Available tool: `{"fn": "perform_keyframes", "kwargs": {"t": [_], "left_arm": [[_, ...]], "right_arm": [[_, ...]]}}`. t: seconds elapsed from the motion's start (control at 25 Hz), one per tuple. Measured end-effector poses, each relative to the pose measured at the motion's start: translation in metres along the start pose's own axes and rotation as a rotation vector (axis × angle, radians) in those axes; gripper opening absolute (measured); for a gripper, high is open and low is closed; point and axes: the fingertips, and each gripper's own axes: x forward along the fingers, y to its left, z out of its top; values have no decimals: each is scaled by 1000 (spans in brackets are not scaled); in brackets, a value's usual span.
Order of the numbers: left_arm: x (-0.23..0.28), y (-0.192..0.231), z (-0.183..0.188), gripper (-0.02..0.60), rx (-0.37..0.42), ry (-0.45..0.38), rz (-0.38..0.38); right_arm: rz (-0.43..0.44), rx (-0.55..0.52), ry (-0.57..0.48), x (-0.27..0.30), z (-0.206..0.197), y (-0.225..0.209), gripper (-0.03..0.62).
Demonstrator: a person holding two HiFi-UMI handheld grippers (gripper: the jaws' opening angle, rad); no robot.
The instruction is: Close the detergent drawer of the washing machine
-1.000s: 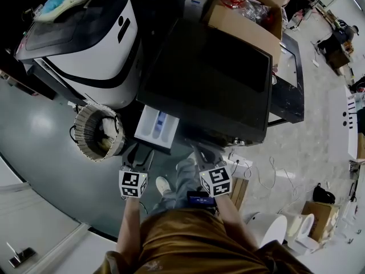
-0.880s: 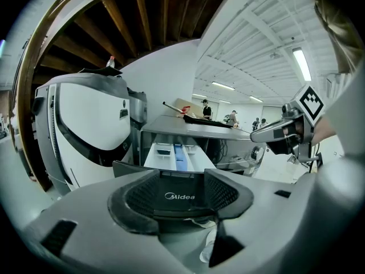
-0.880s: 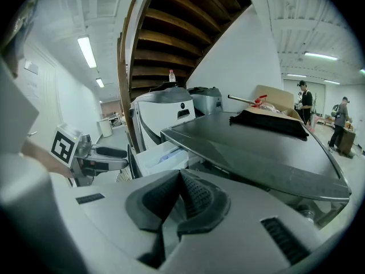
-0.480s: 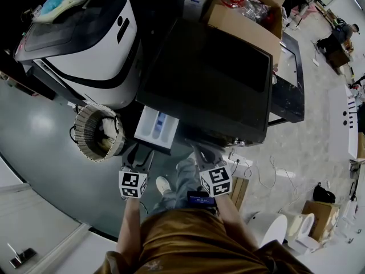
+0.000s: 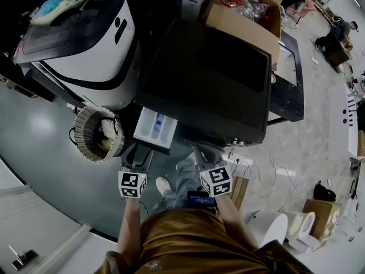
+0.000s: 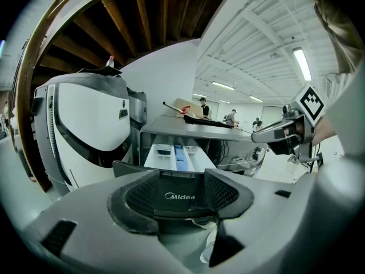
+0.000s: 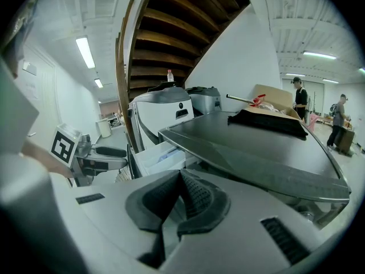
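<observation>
A glossy grey floor, a wooden staircase overhead, a white wall, ceiling strip lights.

The washing machine was viewed steeply from overhead. Both gripper views were aimed low and close at its detergent drawer, which was shared by all three views.

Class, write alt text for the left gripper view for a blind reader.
The left gripper, jaws apart, faces the dark front of the pulled-out detergent drawer of a washing machine. The right gripper shows at right.
</observation>
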Motion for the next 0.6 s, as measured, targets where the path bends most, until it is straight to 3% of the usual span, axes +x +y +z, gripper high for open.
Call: {"fn": "perform_keyframes", "kwargs": {"t": [0.6], "left_arm": [[7, 0, 5, 247, -7, 3, 2]], "right_arm": [[-4, 5, 4, -1, 0, -7, 12]]}}
